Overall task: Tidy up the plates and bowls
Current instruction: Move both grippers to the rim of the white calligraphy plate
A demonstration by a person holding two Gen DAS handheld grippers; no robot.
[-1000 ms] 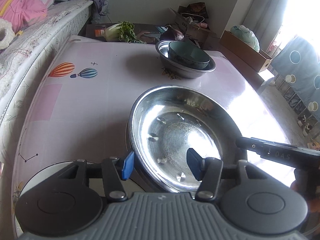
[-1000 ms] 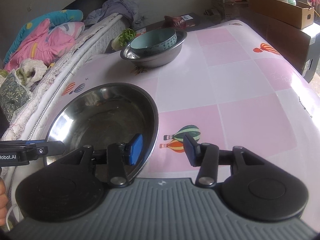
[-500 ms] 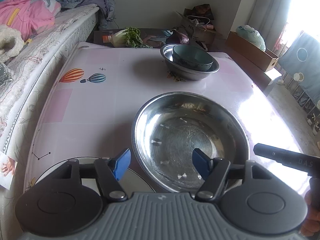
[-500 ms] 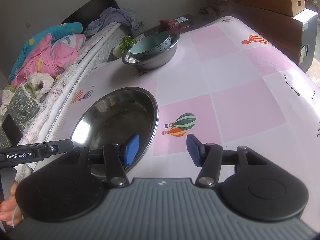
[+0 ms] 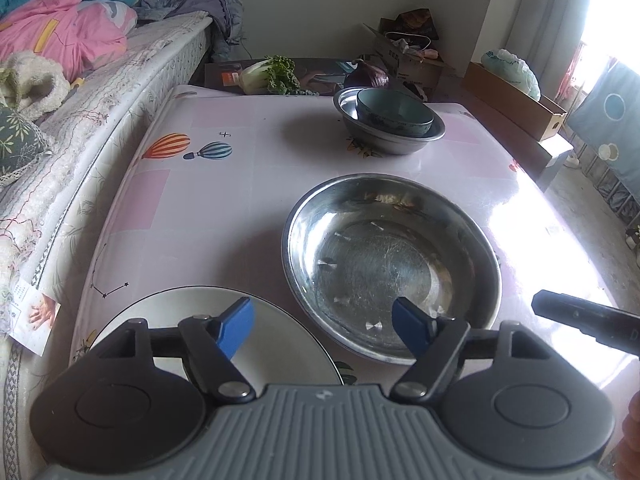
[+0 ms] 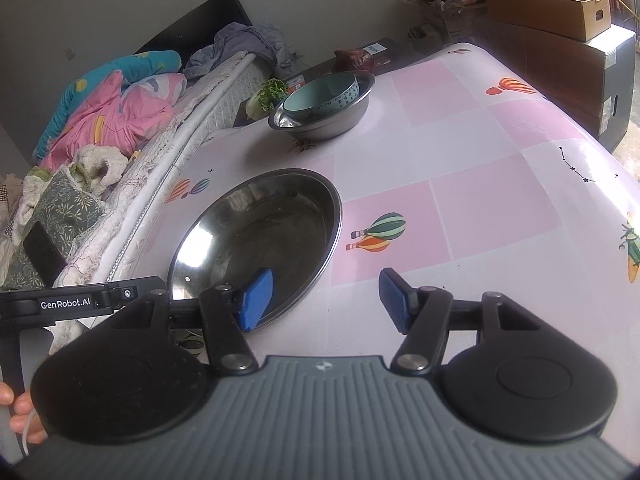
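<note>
Only the left view is showing a white plate (image 5: 168, 320) at 7 o'clock beneath the left gripper (image 5: 323, 322); its jaws are gaping wide, holding nothing. The right gripper (image 6: 325, 300) is likewise hanging wide beside the shiny steel pan (image 6: 256, 240). A teal bowl (image 6: 320, 94) is sitting inside a steel basin (image 6: 328, 120) at 12 o'clock on the glossy counter (image 6: 480, 200).

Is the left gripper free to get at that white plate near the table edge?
Probably yes: the left gripper is open, and the white plate lies bare just beneath it, beside the big steel bowl.
</note>
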